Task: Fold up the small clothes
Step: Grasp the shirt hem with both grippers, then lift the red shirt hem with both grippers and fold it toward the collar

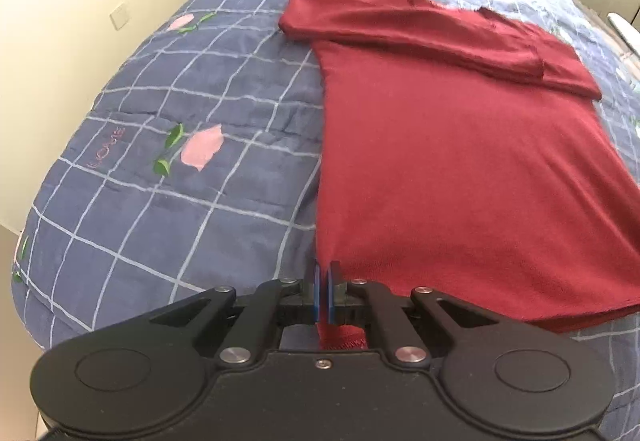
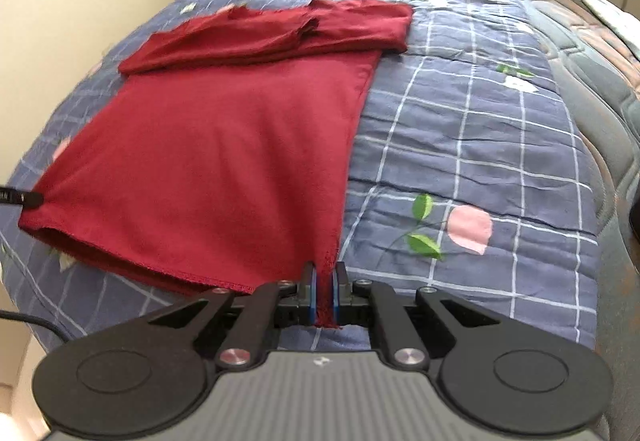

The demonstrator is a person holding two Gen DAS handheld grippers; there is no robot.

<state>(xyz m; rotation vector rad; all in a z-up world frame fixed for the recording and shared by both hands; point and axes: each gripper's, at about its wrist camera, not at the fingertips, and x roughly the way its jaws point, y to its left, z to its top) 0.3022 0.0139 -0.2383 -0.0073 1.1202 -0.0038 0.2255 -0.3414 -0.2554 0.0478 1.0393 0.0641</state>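
A dark red shirt [image 1: 460, 161] lies flat on the bed, its sleeves folded across the far end. It also shows in the right wrist view [image 2: 224, 161]. My left gripper [image 1: 325, 269] is shut on the shirt's near left hem corner. My right gripper [image 2: 324, 273] is shut on the near right hem corner. The left gripper's tip [image 2: 32, 198] shows at the left edge of the right wrist view, at the other hem corner.
The bed carries a blue checked quilt [image 1: 180, 201] with pink flowers, which also shows in the right wrist view [image 2: 480, 145]. A cream wall [image 1: 60, 21] runs along the bed's left side. A black cable [image 2: 32, 321] hangs at the lower left.
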